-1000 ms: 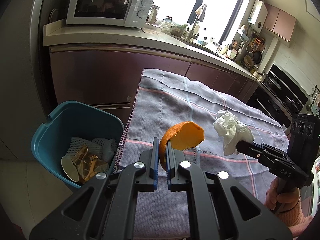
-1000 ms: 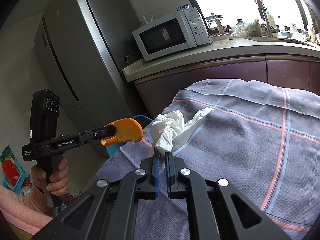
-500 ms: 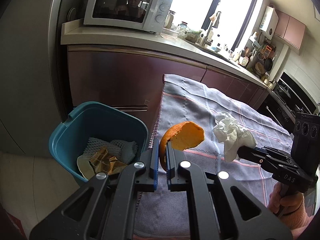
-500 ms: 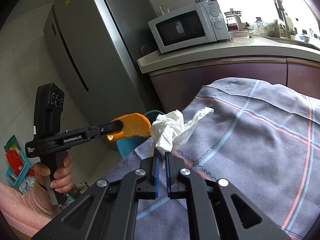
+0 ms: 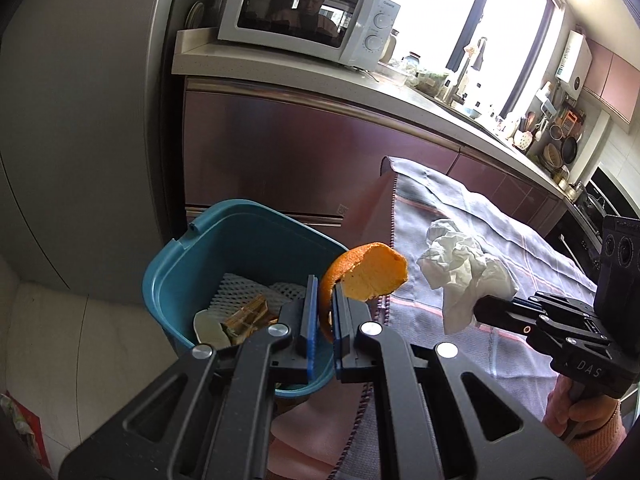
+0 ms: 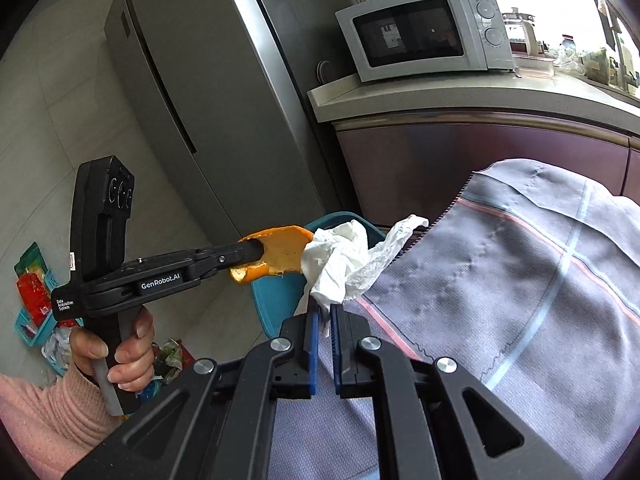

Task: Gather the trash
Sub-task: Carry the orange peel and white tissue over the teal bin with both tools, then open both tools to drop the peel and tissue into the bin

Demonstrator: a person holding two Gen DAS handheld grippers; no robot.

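Note:
My left gripper (image 5: 326, 300) is shut on a piece of orange peel (image 5: 370, 276) and holds it over the right rim of a teal trash bin (image 5: 192, 272). The bin holds white foam netting, a brown wrapper and a pale scrap. My right gripper (image 6: 324, 312) is shut on a crumpled white tissue (image 6: 340, 256), held above the table's left edge. In the right wrist view the left gripper (image 6: 248, 254) with the peel (image 6: 280, 252) is just left of the tissue, with the bin (image 6: 276, 300) below. In the left wrist view the right gripper (image 5: 480, 308) holds the tissue (image 5: 464, 268).
A grey checked cloth (image 5: 460, 216) covers the table on the right. Purple kitchen cabinets (image 5: 280, 152) and a counter with a white microwave (image 5: 304, 16) stand behind the bin. A tall grey fridge (image 6: 208, 92) is to the left. Clutter lies on the floor (image 6: 32, 300).
Both grippers have moved left toward the bin with their loads. The orange peel has gone from above the cloth to the bin's rim. The tissue now hangs at the table edge.

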